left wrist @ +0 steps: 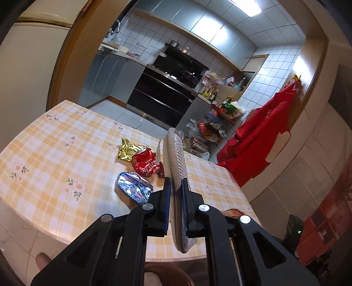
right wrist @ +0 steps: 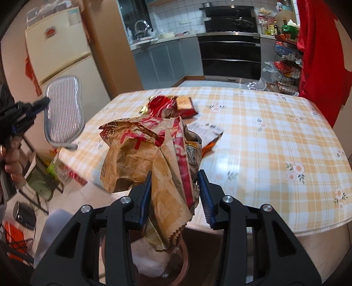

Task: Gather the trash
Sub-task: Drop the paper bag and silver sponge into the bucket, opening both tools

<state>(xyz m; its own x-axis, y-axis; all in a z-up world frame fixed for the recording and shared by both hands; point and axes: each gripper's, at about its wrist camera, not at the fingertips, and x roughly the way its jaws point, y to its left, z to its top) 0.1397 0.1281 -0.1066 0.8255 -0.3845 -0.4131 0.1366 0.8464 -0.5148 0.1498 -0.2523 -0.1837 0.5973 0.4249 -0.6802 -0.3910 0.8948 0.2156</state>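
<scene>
At the bottom of the right view, the right gripper is clamped on a crumpled paper bag above the bin, so I judge release comes next, while the left gripper pinches a grey lid, and more wrappers wait mid-frame on the table.

Bright ceiling light glares on the far cabinets and wall tiles. Both views bend strongly at dark, vignetted corners. The right view's near-left floor clutter smears with motion blur; the tablecloth shows a soft sheen.
</scene>
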